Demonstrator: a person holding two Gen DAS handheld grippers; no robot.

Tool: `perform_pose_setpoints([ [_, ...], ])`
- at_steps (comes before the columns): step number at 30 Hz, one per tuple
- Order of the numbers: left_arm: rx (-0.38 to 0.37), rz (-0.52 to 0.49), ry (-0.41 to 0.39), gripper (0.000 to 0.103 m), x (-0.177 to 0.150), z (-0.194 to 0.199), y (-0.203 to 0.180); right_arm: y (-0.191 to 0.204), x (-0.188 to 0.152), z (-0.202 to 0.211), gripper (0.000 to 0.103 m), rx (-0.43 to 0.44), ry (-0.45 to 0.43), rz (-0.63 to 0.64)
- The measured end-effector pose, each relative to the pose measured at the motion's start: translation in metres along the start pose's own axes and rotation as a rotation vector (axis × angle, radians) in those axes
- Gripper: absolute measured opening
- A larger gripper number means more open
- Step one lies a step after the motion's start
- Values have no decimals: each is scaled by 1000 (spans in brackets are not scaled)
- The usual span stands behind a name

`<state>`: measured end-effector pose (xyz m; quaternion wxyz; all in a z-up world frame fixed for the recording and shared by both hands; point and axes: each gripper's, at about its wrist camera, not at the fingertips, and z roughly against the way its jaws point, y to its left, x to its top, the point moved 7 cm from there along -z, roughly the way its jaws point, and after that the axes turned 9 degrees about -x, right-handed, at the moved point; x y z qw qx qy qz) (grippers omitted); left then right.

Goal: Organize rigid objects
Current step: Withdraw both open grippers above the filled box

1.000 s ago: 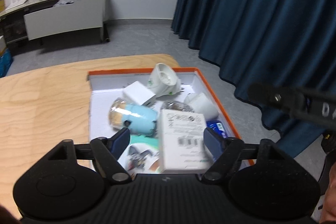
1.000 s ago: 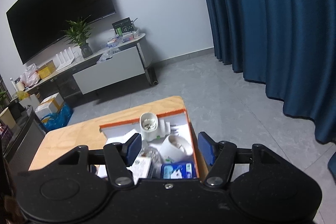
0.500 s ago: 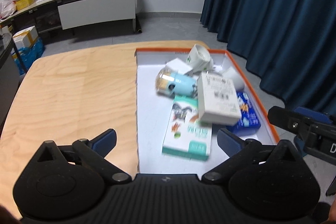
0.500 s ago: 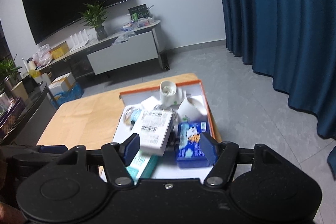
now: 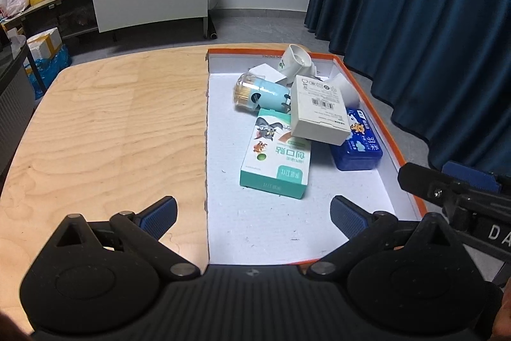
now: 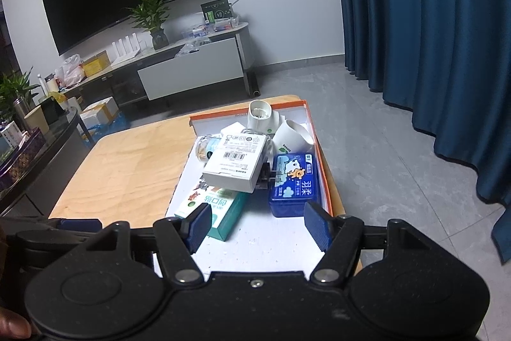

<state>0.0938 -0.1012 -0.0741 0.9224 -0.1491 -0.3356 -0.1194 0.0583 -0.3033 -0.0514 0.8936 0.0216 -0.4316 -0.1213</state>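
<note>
Grippers held short of tray point(image 5: 381, 120), nothing gripped: left gripper point(image 5: 252, 214) spread wide, right gripper point(image 6: 257, 221) parted approx halfway; white box point(image 5: 319, 109) seen atop green box point(image 5: 276, 157) & blue tin point(image 5: 359, 143)

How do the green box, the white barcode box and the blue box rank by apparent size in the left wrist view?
1. Green box, though it lies nearest the camera.
2. White barcode box, close behind; nearness makes this order unsure.
3. Blue box, partly covered by the white one, so its full size is hidden.
</note>
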Motion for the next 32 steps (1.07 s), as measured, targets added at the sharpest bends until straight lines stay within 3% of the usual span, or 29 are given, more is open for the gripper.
perform_pose_setpoints([
  [32, 24, 7, -2, 103, -9, 7, 6, 7, -13, 0, 78, 1, 24, 17],
])
